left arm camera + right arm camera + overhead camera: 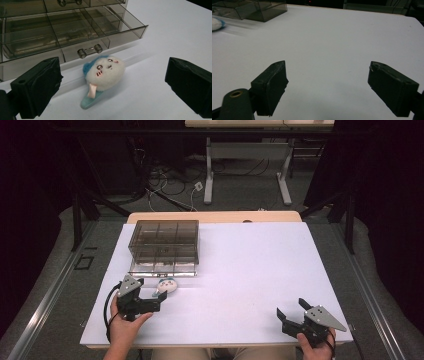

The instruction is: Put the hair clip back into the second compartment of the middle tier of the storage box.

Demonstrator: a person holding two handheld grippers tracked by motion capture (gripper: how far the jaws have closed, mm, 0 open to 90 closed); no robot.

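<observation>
A smoky clear drawer box [164, 246] stands at the left rear of the white table [250, 270], one lower drawer pulled out [75, 35]. Just in front of it lies a small white plush toy with a blue cap and a drawn face [103, 72] [167, 286] on a pale blue clip. My left gripper [159, 299] is open right before the toy, its jaws either side and apart from it [110, 85]. My right gripper [291, 309] is open near the front right edge, empty [327, 82]. The toy's edge [217, 23] and the box [249, 8] sit far off to its left.
The table's wooden far edge [215, 216] borders grey floor. A desk frame with white legs [245, 165] and loose cables [170, 185] stand beyond. Bare white tabletop spreads across the middle and right.
</observation>
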